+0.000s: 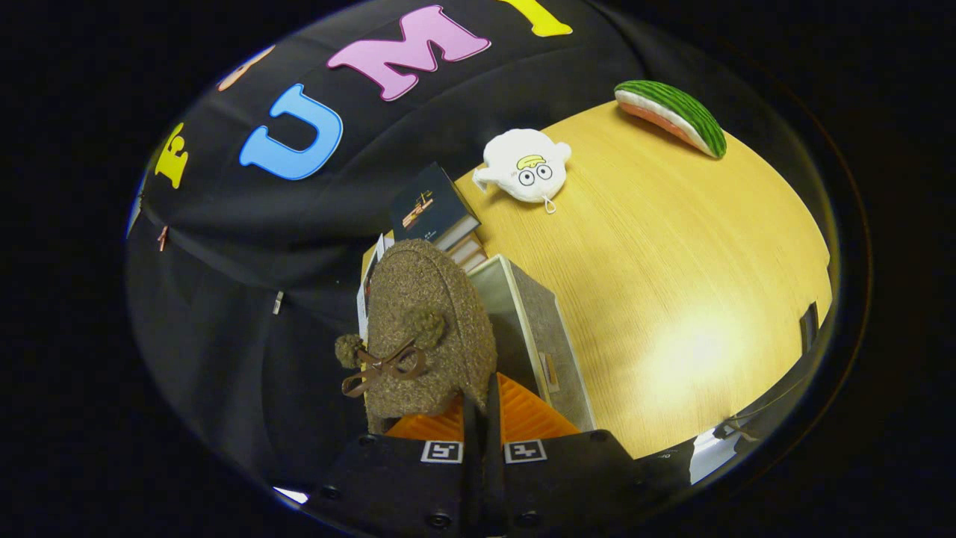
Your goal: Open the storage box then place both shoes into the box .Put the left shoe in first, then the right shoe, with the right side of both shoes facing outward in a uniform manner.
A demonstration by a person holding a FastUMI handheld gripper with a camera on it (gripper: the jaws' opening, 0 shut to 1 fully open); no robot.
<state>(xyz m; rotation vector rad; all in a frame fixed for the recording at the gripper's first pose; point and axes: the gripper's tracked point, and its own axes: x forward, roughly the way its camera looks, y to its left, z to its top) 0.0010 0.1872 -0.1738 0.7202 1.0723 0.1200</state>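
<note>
In the gripper view, the gripper (482, 418) is pinching a fuzzy brown shoe (426, 329) with a small bow; its two fingers (515, 422) are pressed nearly together on what looks like the shoe's rim, and the shoe is hanging off to one side of them. Just ahead, the box (545, 336) is sitting on the table (672, 261) with its opening facing the shoe, a pale inner wall showing. I cannot tell which shoe this is, nor whether one is already lying inside.

To do this step well, the shoe is best carried toe-first toward the opening and kept level, with its right side turned outward before it goes in, since turning it inside would be awkward. The pinch looks narrow, so a slow carry is wiser than a swing that could twist the shoe loose.

The box's rim is the edge to watch: the shoe's bulk is passing close to it. A stack of books (437, 213) is standing just behind the box, against the black cloth, leaving little room there. The far side is roomier: a white plush (526, 166) and a melon-slice toy (672, 116) are lying well apart, with bare wood between.
</note>
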